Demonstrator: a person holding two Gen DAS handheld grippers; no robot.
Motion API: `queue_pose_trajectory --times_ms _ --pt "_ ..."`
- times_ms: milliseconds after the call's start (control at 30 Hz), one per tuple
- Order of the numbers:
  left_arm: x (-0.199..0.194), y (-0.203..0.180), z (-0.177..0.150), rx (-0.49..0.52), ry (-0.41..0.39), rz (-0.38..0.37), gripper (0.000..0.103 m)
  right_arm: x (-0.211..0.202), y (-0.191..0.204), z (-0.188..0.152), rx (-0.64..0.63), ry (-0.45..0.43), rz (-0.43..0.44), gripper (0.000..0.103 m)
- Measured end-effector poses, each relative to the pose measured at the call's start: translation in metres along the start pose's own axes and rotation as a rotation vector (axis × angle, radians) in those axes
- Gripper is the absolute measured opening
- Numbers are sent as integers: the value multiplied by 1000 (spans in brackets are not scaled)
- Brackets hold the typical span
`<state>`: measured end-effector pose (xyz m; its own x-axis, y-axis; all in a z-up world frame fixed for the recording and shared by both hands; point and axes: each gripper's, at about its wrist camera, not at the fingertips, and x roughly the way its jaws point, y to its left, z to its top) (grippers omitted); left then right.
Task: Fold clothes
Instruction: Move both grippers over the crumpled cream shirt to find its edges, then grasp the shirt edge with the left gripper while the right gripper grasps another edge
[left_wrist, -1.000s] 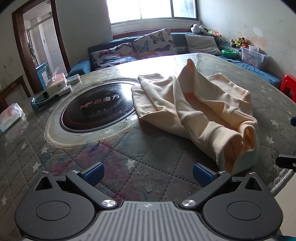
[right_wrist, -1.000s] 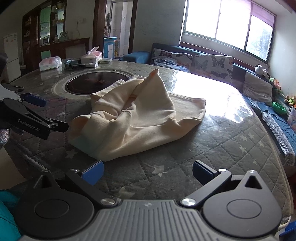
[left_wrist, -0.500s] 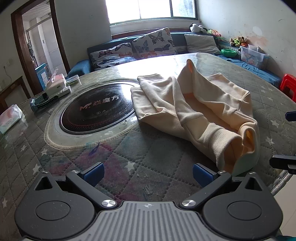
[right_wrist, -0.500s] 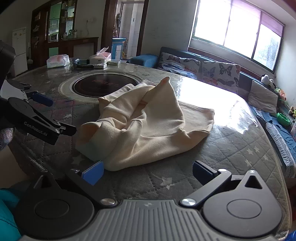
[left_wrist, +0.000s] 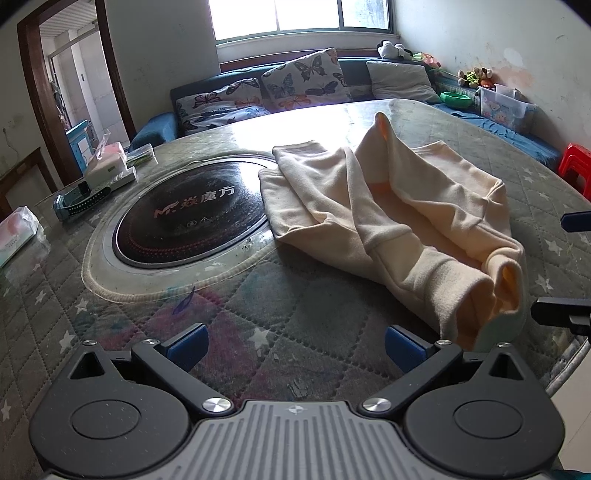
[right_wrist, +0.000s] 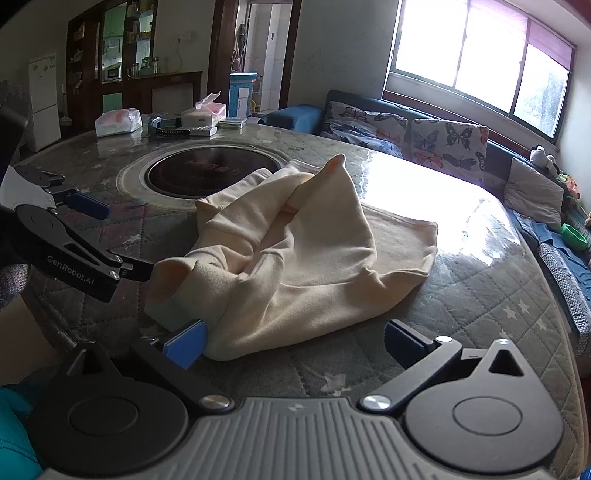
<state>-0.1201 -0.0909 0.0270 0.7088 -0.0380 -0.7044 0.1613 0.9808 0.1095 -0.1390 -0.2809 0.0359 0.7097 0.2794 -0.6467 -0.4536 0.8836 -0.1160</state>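
Nearby, tissue boxes (right_wrist: 118, 122) are sitting past the round black hob (left_wrist: 192, 218) while the cream garment (left_wrist: 399, 221) is lying crumpled by the table's near edge (left_wrist: 565, 369), with both left gripper (left_wrist: 293, 341) and right gripper (right_wrist: 293, 341) gaping wide, holding nothing, over bare quilted cover.

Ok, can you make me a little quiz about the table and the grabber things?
1. True or false: the cream garment lies crumpled on the quilted table cover.
2. What does the garment partly cover? A) the black round cooktop B) the tissue box C) the red stool
3. Fill in: the left gripper and the right gripper are both ____.

Key: 1 true. 2 A. 3 open, holding nothing.
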Motion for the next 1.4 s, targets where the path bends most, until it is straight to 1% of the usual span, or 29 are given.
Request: queue_pose_trajectory --times_ms 233,333,400,600,667,733,833,900,1033,1100,1167,1200,1333,1400 --pt "5 11 13 -11 -14 13 103 8 -10 17 1 -16 5 102" --pt "9 17 21 -19 -24 22 103 16 -18 33 -4 -32 2 101" --pt "12 22 28 -23 -30 27 103 24 -24 45 -2 -40 -3 97" --pt "27 37 50 -50 -34 36 103 58 -44 87 7 -61 -1 92" --pt "31 40 59 -56 -45 34 103 73 -50 100 -2 -66 -13 90" --pt "35 41 67 -59 -56 28 103 89 -57 112 3 -57 -17 86" --pt "43 41 84 -75 -66 6 103 114 -71 124 61 -30 33 79" --pt "49 40 96 -87 -73 -8 103 129 -77 128 95 -9 63 72" --pt "64 36 124 -115 -85 -48 102 152 -83 128 130 36 113 53" --pt "75 32 139 -122 -83 -66 102 159 -84 124 138 50 129 35" --pt "88 25 154 -111 -76 -85 97 161 -85 121 147 48 136 28" --pt "96 21 161 -103 -69 -94 94 161 -85 120 150 46 137 22" --pt "129 13 182 -121 -3 -151 82 157 -87 115 151 29 135 12" --pt "140 4 186 -100 26 -167 82 155 -86 115 139 22 135 9"
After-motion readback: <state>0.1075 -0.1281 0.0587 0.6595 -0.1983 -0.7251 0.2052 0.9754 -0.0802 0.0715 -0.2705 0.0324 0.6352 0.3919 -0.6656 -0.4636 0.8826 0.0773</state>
